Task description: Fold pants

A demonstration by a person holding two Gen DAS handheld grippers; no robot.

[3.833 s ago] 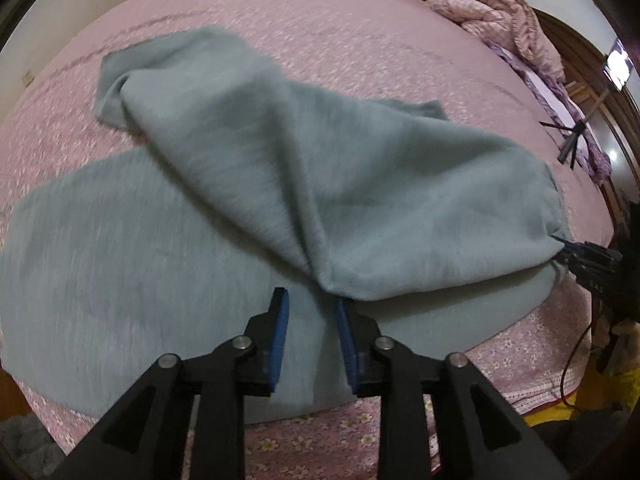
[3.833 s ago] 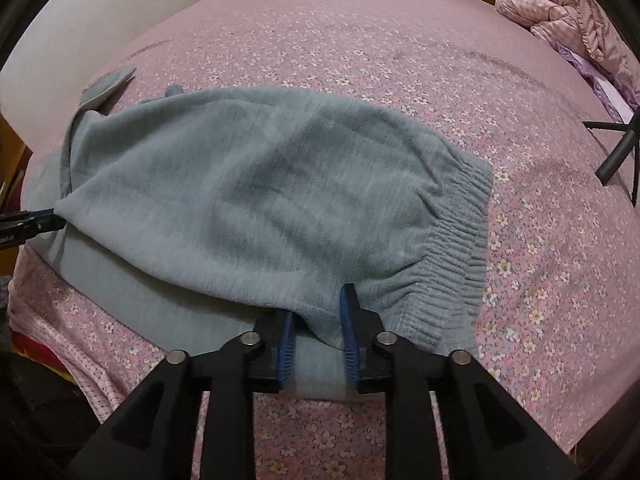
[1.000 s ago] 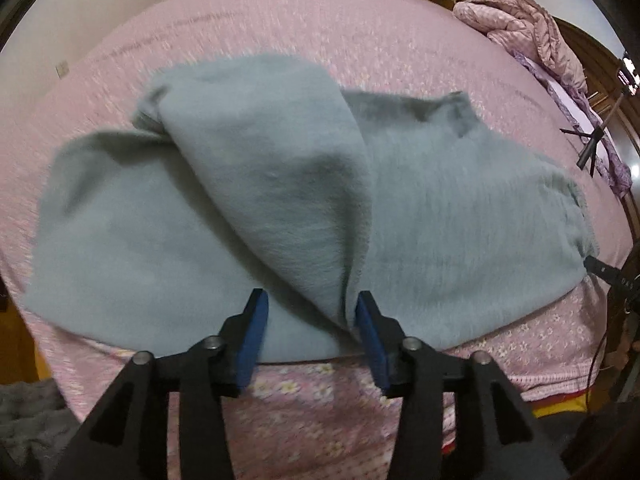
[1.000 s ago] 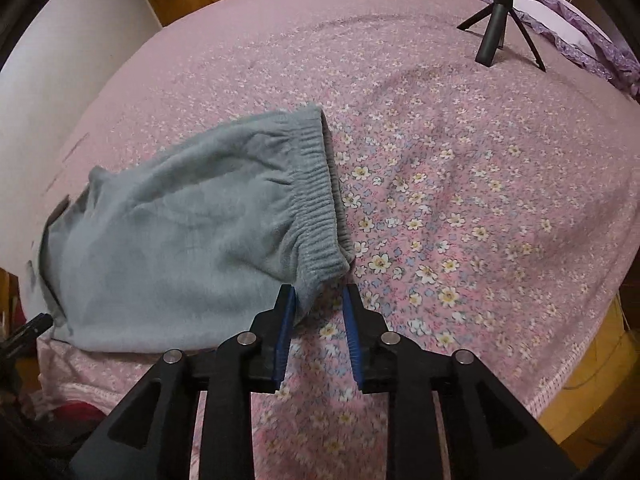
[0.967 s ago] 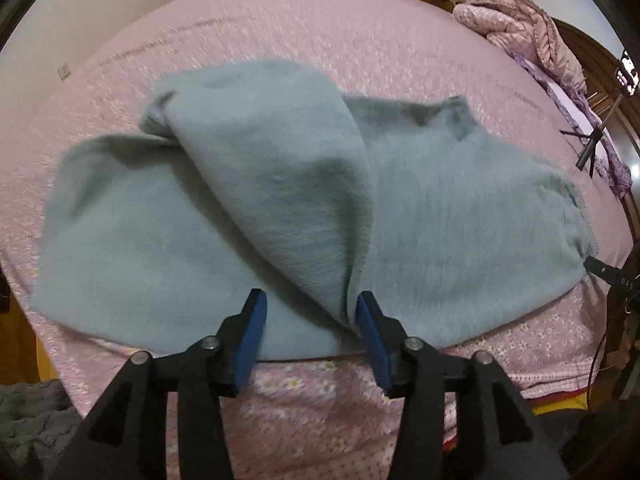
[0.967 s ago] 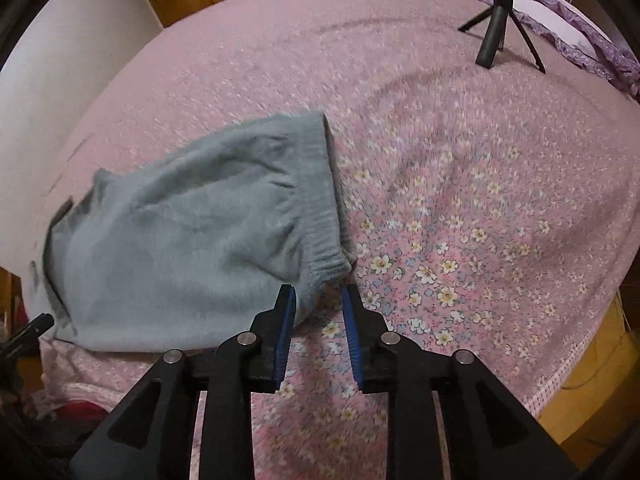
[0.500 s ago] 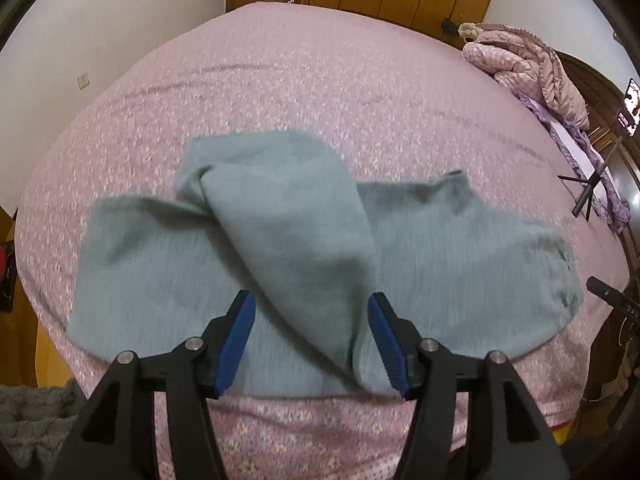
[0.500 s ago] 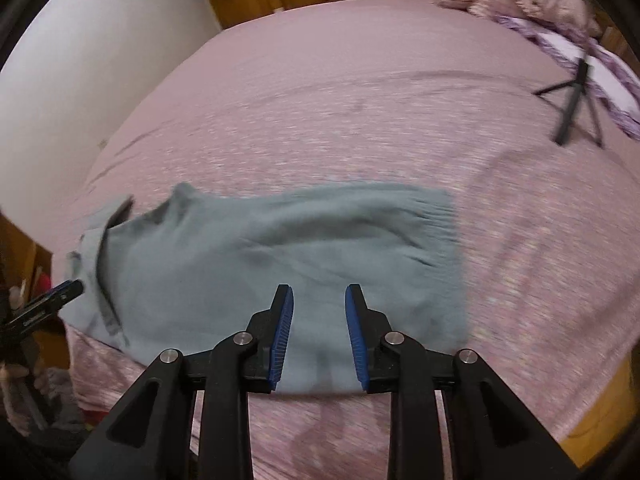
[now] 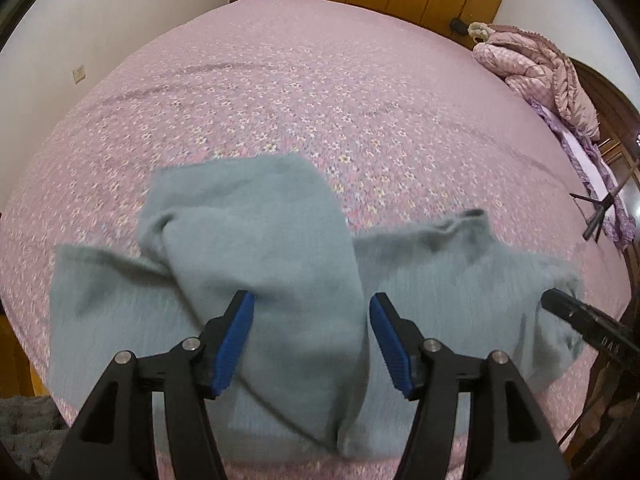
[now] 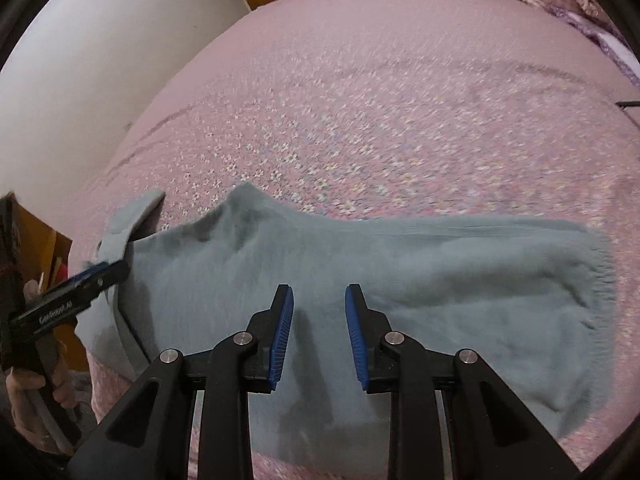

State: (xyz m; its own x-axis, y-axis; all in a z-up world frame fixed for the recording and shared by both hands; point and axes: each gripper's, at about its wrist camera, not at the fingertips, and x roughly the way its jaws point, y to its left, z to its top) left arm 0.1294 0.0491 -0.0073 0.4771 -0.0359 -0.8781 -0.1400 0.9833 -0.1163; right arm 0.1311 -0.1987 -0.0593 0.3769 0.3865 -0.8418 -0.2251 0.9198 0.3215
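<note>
Quilt [image 9: 536,60] and tripod [image 9: 596,210] beyond pants [image 9: 280,280]

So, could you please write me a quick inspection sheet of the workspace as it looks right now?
Surface: bed under a pink floral bedspread, creased.
Job's things: grey pants lying near the front edge, one leg folded across the other.
Clutter: pink quilt bundled at the far corner; black tripod.
Grippers: left gripper open above the folded leg; right gripper open above the pants; neither holds cloth.
Cables: nothing seen.
Surroundings: white wall, wooden wardrobe doors.
</note>
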